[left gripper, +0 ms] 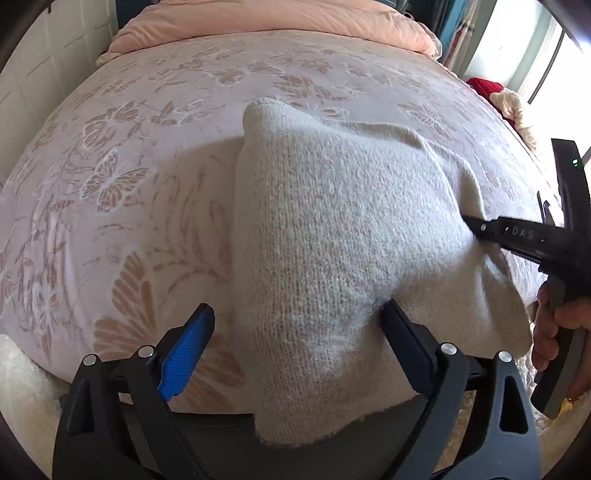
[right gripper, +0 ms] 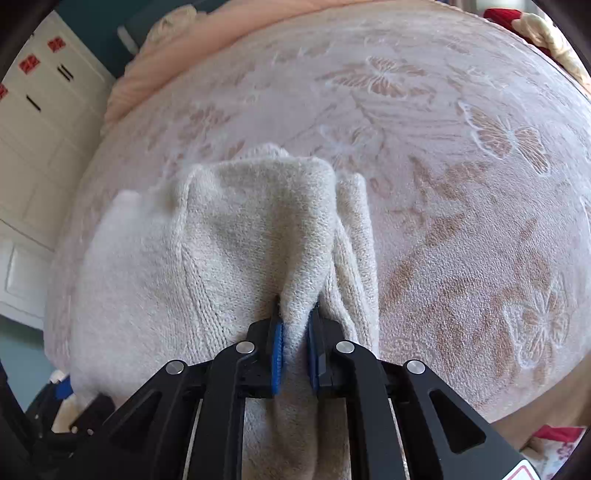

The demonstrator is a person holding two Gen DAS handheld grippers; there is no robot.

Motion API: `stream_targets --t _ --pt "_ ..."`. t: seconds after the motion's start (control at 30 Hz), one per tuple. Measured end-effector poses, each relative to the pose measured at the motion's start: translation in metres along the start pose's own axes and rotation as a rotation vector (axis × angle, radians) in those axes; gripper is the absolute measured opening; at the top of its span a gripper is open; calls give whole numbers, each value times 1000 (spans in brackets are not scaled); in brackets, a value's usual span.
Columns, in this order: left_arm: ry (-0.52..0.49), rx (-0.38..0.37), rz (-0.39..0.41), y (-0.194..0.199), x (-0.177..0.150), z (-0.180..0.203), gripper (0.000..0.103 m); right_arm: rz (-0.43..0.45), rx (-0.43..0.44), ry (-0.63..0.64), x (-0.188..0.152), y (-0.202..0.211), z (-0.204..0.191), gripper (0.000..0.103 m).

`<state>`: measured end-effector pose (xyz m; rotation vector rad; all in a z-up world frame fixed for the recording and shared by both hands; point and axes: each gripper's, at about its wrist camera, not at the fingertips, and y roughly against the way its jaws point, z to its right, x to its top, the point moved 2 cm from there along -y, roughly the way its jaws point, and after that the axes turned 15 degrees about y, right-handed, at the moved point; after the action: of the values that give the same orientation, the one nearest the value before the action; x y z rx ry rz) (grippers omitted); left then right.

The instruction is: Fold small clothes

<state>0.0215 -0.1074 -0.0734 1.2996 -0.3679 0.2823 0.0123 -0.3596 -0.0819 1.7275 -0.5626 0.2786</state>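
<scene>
A bed (left gripper: pixel 147 155) with a pink butterfly-patterned cover carries a cream knitted garment (left gripper: pixel 332 240), which lies near the front edge and hangs over it. The left hand-held gripper (left gripper: pixel 295 347) straddles the knit's near part, jaws wide apart. The right hand-held gripper (right gripper: pixel 295 332), lettered "DAS" on its side, reaches in from the right, jaws clamped on a fold of the garment (right gripper: pixel 236 243)

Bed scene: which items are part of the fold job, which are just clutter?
In the job:
- cream knit, lying on the bedspread
- right gripper, shut on a pinch of the knit
- left gripper, open around the knit's near edge

Lying about:
- peach duvet
- red cloth
- cupboard
</scene>
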Motion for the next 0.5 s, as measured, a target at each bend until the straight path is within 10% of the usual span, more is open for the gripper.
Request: stream_targets --t 0.17,0.33,0.5 --pt "0 10 28 11 1 -2 89 162 -37 92 -1 81 -45 12" --pt "8 12 27 15 1 -2 88 -97 -157 264 -60 14 -66 7" --pt "-21 32 36 22 -3 1 88 4 -133 188 -54 54 -67 6"
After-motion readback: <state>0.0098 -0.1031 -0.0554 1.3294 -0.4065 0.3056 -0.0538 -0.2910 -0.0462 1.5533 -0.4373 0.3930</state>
